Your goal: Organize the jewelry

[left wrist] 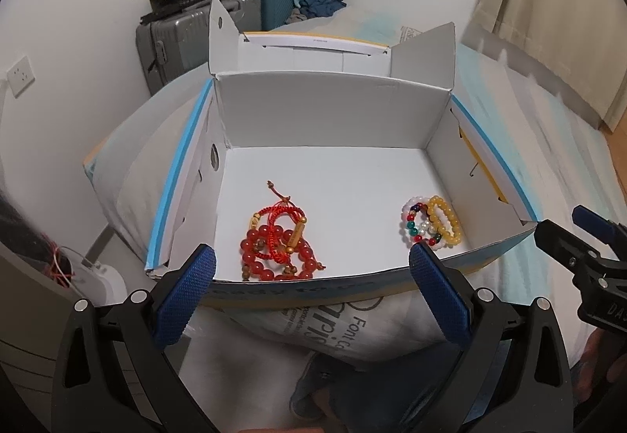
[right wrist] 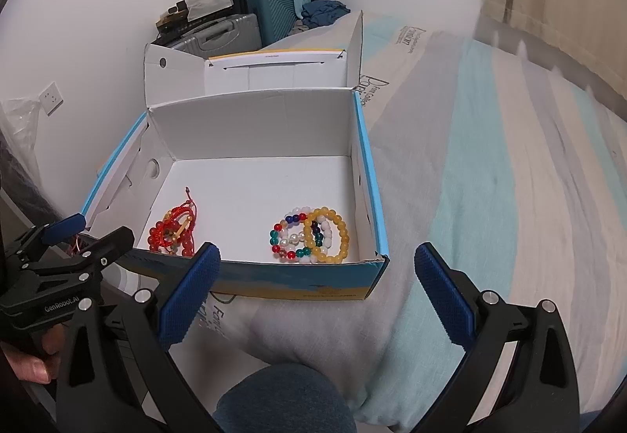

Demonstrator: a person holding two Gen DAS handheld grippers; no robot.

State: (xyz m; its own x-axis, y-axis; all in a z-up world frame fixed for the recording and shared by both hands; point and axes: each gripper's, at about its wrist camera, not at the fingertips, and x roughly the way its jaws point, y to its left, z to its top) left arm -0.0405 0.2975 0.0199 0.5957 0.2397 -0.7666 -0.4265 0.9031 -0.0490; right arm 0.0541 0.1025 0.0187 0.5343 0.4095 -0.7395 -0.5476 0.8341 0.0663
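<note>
Left hand-held gripper: wide apart, nothing inside, low before the near wall of the box.

In the box, near left: red bracelets, piled up and tangled with red cords. Could come up all together on one grab, since cords loop through beads.

Near right: colorful bracelet and yellow bracelet, touching and overlapping. Could snag each other, or roll away if squeezed badly; round, slippery beads.

Right hand-held gripper: wide apart too, empty, also short of the box.

Box on a soft bed. Could tip or slide if bumped on that thin near wall.
</note>
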